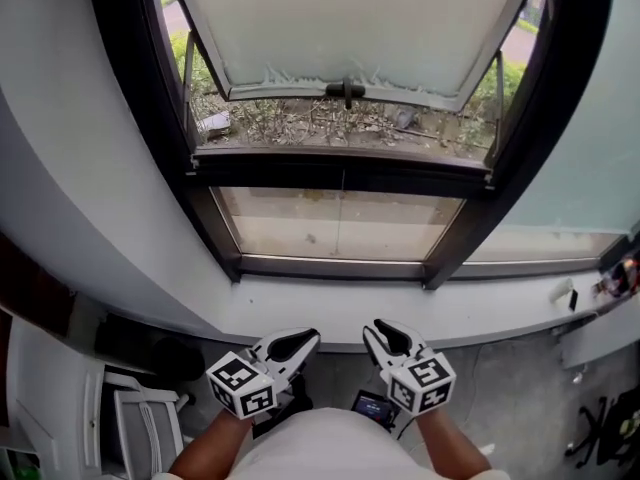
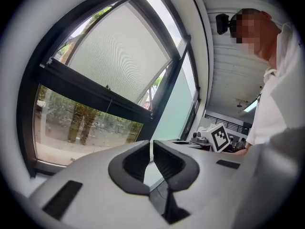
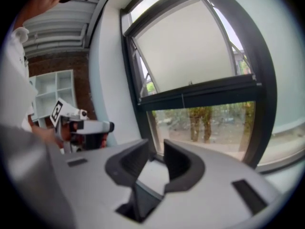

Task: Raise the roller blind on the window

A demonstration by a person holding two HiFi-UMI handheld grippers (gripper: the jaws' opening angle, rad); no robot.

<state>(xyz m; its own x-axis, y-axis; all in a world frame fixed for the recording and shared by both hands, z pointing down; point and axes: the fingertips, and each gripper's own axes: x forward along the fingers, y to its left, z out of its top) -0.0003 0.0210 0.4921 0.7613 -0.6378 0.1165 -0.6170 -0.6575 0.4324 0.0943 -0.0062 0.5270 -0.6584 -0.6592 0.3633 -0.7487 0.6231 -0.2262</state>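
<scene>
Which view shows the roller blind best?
The left gripper view: the roller blind shows whole and large, with its weave visible. The right gripper view shows it whole but plain, and the head view cuts off its top.

The top of the roller blind runs off my head view's upper edge. Small things on the sill at far right are cut off, too small to name. My right tongs look blurred in their own view.
</scene>
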